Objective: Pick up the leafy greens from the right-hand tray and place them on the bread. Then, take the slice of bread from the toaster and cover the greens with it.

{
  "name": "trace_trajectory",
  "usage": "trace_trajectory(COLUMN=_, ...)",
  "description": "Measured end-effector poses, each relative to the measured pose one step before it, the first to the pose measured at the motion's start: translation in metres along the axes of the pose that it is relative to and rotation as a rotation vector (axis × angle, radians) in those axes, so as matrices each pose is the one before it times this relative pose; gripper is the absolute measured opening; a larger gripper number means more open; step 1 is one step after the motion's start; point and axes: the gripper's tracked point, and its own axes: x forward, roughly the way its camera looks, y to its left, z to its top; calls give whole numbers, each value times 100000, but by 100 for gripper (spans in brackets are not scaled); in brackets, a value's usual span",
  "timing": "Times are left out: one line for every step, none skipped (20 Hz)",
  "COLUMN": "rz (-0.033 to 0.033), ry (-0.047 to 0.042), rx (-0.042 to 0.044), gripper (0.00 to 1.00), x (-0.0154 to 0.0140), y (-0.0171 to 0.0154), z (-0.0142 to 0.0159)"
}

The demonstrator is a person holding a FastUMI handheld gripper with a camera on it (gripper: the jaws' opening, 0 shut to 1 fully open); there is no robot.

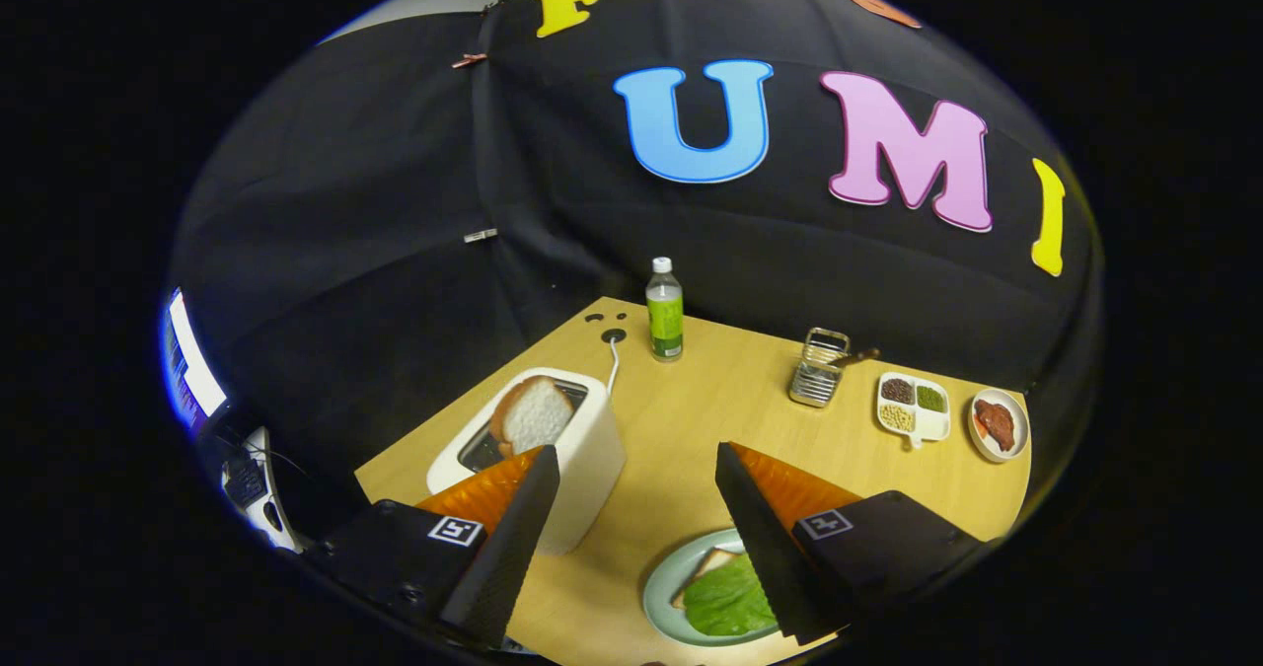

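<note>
We judge the greens step done: the leafy greens (728,599) lie on bread (706,565) on the plate (659,577), under and between the fingers, near the right one. So we go for the slice of bread (533,414) standing in the toaster (582,469). The gripper (639,469) has its 2 fingers wide apart, holding nothing. The slice sits just beyond the left fingertip; we should swing left, straddle its top edge and close gently.
</note>
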Motion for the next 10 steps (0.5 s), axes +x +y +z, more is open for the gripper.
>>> trace_trajectory(rz=1781, ry=-249, rx=-818, gripper=99, x=300, y=1121, z=409)
trace_trajectory(rz=1370, ry=-174, rx=-1140, gripper=99, x=268, y=961, z=358)
trace_trajectory(rz=1307, ry=-392, rx=-1219, gripper=99, x=275, y=927, z=465)
trace_trajectory(rz=1344, ry=-659, rx=-1396, gripper=99, x=483, y=882, z=384)
trace_trajectory(rz=1206, ry=-163, rx=-1298, gripper=99, x=455, y=835, z=176)
trace_trajectory(rz=1128, ry=176, rx=-1227, gripper=99, x=531, y=769, z=100)
trace_trajectory(rz=827, ry=598, rx=-752, gripper=99, x=389, y=692, z=-79)
trace_trajectory(rz=1080, ry=856, rx=-89, gripper=99, x=429, y=650, z=-109)
trace_trajectory(rz=969, ry=665, rx=-4, gripper=99, x=670, y=672, z=-190)
trace_trajectory(rz=447, ry=202, rx=-261, gripper=99, x=569, y=492, z=-18)
